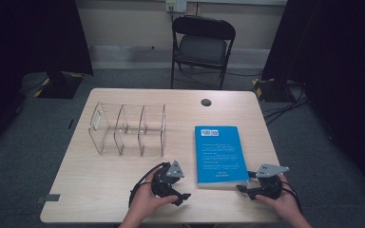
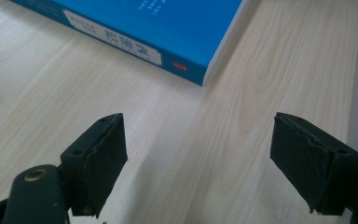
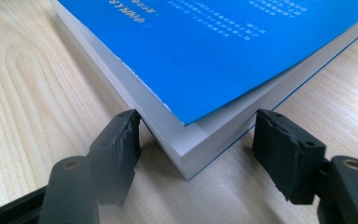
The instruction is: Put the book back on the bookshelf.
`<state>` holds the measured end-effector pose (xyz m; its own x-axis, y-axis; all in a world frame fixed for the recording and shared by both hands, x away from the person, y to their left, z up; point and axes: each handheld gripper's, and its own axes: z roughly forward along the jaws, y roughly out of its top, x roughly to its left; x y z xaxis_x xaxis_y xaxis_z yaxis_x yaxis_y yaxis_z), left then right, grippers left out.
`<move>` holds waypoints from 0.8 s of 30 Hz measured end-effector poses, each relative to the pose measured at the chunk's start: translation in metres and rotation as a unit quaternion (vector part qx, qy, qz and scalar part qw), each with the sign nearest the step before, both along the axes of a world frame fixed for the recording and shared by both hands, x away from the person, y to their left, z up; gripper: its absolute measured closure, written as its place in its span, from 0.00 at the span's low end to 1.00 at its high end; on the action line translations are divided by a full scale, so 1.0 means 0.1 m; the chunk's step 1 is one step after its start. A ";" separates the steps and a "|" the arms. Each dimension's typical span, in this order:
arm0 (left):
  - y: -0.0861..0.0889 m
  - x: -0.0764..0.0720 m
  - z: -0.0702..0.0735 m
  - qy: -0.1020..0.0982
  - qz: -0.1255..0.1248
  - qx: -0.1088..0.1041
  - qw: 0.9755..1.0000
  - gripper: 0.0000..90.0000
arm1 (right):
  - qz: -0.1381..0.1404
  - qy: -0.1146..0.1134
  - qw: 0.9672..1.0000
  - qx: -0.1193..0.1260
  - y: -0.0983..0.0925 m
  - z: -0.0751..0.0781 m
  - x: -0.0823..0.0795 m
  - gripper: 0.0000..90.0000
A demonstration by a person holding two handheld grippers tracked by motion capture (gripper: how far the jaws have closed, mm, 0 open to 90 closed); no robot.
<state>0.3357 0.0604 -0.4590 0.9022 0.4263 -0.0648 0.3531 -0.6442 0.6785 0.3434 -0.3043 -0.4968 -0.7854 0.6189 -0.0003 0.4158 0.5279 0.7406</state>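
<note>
While nothing is yet lifted, progress: at the start.
Book: the thick blue paperback book (image 1: 220, 154) is laid flat on the pale wooden table (image 1: 100, 183), right of the clear acrylic divider rack (image 1: 128, 129).
Right gripper (image 3: 196, 140): jaws are spread around the book's near corner, perhaps just touching it.
Left gripper (image 2: 198, 147): jaws are spread, nothing between them.
Left to do: gripping, lifting, probably slotting into the rack.
</note>
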 end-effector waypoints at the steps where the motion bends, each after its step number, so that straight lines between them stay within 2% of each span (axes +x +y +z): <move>1: -0.02 0.00 0.00 -0.001 -0.001 0.001 1.000 0.20 | 0.000 0.000 1.000 0.000 0.00 0.00 0.00 0.36; 6: -0.11 0.01 0.01 0.003 -0.009 0.000 1.000 0.20 | -0.002 -0.003 1.000 0.006 0.00 -0.01 -0.01 0.34; 13: -0.23 0.03 0.01 -0.002 -0.019 0.005 1.000 0.20 | -0.005 -0.005 1.000 0.006 0.01 -0.02 -0.01 0.33; 24: -0.25 0.03 0.01 0.001 -0.026 0.005 1.000 0.20 | -0.002 -0.003 1.000 0.002 0.01 -0.01 -0.01 0.35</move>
